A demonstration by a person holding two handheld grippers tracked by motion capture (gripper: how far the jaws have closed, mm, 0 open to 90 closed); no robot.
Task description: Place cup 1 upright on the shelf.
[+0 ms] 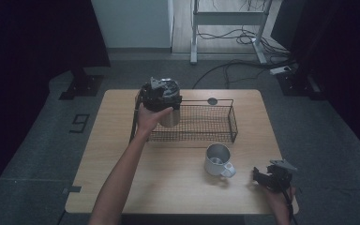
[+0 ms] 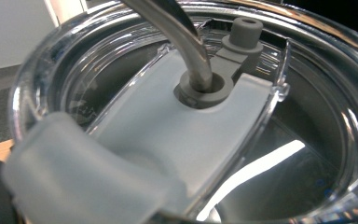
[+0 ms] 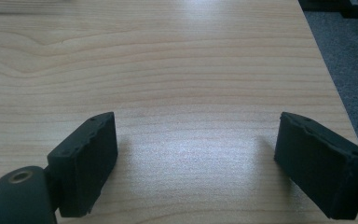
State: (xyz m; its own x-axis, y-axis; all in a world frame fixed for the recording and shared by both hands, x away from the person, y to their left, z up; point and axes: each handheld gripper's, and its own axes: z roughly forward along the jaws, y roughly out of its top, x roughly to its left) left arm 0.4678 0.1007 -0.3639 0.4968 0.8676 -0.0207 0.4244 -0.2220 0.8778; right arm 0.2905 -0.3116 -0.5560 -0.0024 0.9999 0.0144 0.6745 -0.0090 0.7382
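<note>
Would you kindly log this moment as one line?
left tool: on tumbler in wire basket | right tool: open, over table | mug: on table

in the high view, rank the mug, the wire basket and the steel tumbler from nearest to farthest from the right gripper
1. mug, on the table just left of the right gripper
2. wire basket, behind the mug
3. steel tumbler, at the basket's far left end

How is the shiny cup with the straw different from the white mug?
The steel tumbler stands inside the wire basket, while the white mug sits on the bare wooden table. The steel tumbler has a clear lid and a bent metal straw; the white mug is open on top. The white mug has a side handle; I see none on the tumbler. Both stand upright.
</note>
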